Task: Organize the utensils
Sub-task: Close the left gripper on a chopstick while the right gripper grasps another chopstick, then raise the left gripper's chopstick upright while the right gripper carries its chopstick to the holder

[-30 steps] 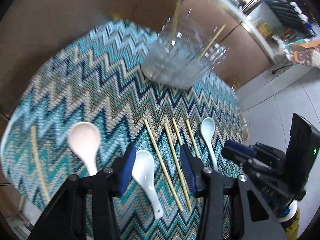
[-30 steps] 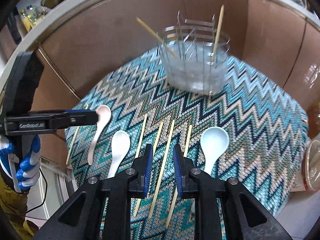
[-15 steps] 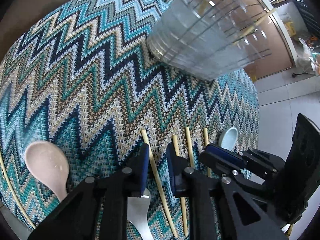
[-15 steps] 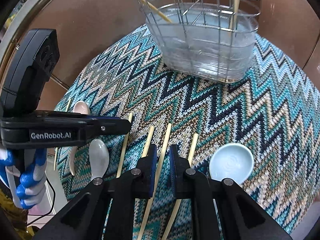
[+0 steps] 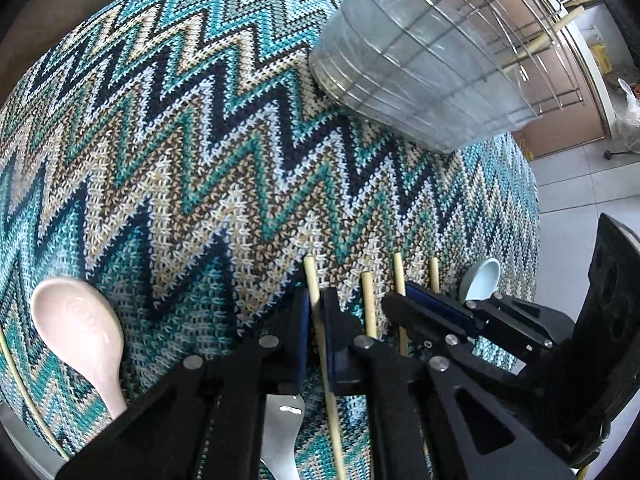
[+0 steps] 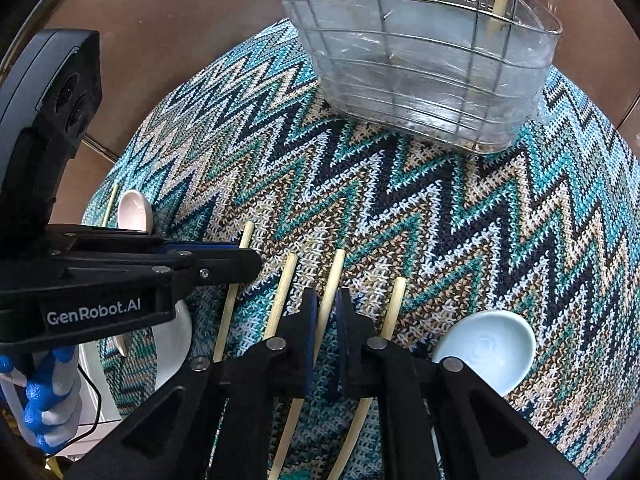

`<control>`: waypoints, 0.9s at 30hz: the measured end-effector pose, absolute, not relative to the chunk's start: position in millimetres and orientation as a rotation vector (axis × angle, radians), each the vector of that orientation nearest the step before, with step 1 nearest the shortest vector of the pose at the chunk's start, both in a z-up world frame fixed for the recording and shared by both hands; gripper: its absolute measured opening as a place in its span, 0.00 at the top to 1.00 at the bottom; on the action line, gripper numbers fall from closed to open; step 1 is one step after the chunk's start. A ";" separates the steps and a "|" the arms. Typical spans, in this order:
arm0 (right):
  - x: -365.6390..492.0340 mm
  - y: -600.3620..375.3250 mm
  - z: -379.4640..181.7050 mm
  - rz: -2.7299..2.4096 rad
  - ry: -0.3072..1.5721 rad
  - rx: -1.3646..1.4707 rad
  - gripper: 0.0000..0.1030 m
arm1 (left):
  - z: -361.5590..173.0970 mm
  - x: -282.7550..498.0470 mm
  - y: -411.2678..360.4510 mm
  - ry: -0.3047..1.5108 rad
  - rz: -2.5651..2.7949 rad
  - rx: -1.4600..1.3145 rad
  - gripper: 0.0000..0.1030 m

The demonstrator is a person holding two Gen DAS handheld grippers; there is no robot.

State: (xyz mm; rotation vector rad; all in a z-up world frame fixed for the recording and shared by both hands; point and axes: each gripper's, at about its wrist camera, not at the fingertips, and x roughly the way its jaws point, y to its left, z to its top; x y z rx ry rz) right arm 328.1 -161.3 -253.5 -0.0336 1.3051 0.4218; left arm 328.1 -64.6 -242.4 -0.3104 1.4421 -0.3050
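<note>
Both hand-held grippers closed on chopsticks lying on the zigzag mat

The left hand-held gripper (image 5: 316, 322) has its blue pads pinched on the leftmost chopstick (image 5: 311, 280) of four in a row, and the right hand-held gripper (image 6: 326, 324) clamps the third chopstick (image 6: 334, 276) (counting from the left in its own view). All four lie side by side on the knitted mat (image 6: 440, 208) that covers the tabletop. A pink spoon (image 5: 80, 328) rests to the left, a white spoon (image 5: 280, 432) sits under the left hand-held gripper, and a pale blue spoon (image 6: 486, 346) lies at the right. The wire utensil basket (image 6: 420, 60) with a clear liner stands at the mat's far side, with two chopsticks leaning inside.
</note>
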 end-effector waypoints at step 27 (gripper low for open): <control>214.6 -182.5 -122.6 0.439 0.968 0.075 0.95 | -90.2 230.1 -7.1 0.973 -0.466 -0.326 0.96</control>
